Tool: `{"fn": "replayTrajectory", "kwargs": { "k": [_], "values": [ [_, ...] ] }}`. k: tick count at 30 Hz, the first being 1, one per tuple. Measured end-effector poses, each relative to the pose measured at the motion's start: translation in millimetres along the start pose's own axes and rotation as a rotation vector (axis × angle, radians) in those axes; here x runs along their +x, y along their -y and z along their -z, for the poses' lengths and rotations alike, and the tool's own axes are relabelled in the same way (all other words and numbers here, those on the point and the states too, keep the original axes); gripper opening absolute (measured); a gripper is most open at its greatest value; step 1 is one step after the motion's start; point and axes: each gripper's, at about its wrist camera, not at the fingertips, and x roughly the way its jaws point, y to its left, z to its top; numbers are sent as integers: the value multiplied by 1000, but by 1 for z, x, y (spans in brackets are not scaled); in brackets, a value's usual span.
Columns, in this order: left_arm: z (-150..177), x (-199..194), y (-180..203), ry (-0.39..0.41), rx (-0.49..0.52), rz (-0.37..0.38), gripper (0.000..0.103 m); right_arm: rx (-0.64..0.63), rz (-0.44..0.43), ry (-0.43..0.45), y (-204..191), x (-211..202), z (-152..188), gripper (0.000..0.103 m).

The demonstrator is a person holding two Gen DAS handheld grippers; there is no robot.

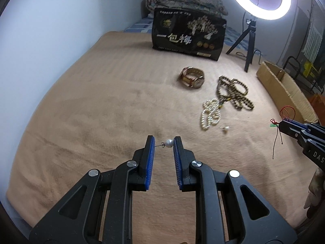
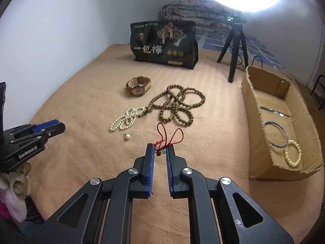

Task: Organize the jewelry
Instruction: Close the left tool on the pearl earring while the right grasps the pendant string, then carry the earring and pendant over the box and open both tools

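Observation:
My left gripper (image 1: 164, 143) is shut on a pearl stud earring (image 1: 168, 143), pinched end to end between its tips above the tan blanket. My right gripper (image 2: 160, 150) is shut on a red cord with a green pendant (image 2: 162, 140); the cord's loops stick up past the tips. In the left wrist view the cord (image 1: 279, 126) hangs from the right gripper at the right edge. A second pearl earring (image 2: 127, 136), a white pearl necklace (image 2: 126, 119), a brown bead necklace (image 2: 176, 104) and a watch (image 2: 139, 85) lie on the blanket.
A cardboard box (image 2: 256, 126) at the right holds a thin bangle (image 2: 276, 135) and a cream bead bracelet (image 2: 292, 152). A black snack bag (image 2: 164, 44) stands at the back. A ring light on a tripod (image 2: 235, 46) stands beside it. A white wall runs along the left.

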Motion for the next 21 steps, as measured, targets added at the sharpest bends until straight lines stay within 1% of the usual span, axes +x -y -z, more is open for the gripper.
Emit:
{"fn": "replayTrajectory", "kwargs": {
  "k": [11, 21],
  "values": [
    [-22, -19, 41, 52, 46, 80, 18, 2, 20, 49, 24, -38, -17, 10],
    [-53, -21, 98, 99, 101, 167, 18, 40, 84, 84, 74, -63, -30, 10]
  ]
}}
